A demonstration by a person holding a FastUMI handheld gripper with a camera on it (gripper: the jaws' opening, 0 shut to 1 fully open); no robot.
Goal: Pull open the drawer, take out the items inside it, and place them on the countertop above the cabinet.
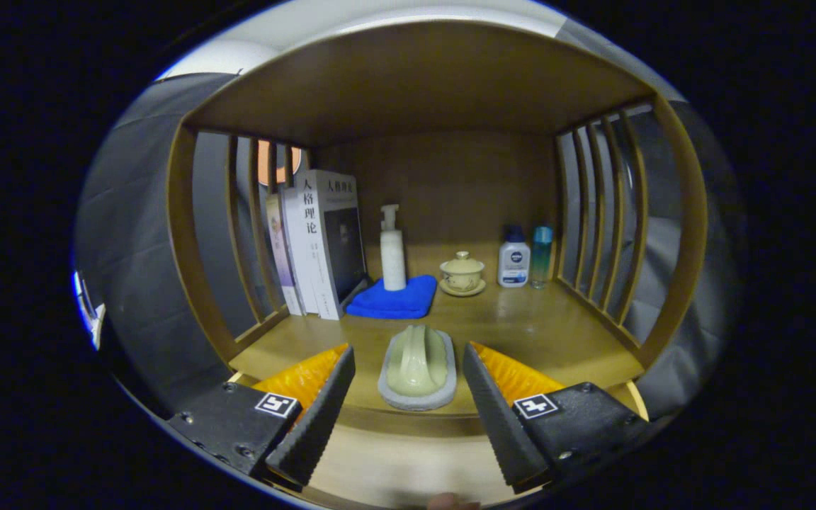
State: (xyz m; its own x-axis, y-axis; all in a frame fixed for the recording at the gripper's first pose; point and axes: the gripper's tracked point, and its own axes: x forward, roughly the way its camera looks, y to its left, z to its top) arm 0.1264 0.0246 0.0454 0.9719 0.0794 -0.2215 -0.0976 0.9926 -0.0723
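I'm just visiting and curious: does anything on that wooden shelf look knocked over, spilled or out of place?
Nothing stands out. The books, pump bottle on the blue cloth, lidded cup and two small bottles stand upright. The pale green item lies flat between the open hand-held gripper fingers, untouched.

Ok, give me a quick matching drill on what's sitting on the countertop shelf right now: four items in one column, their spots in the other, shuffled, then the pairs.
Items:
1. pump bottle
2. lidded teacup
3. books
4. pale green soap dish

Places:
A. between the open fingers of the hand-held gripper, near the front edge
B. upright against the slatted side wall, beside the blue cloth
C. standing on the blue cloth
D. on a saucer, between the cloth and the two small bottles

Pairs: 1-C, 2-D, 3-B, 4-A
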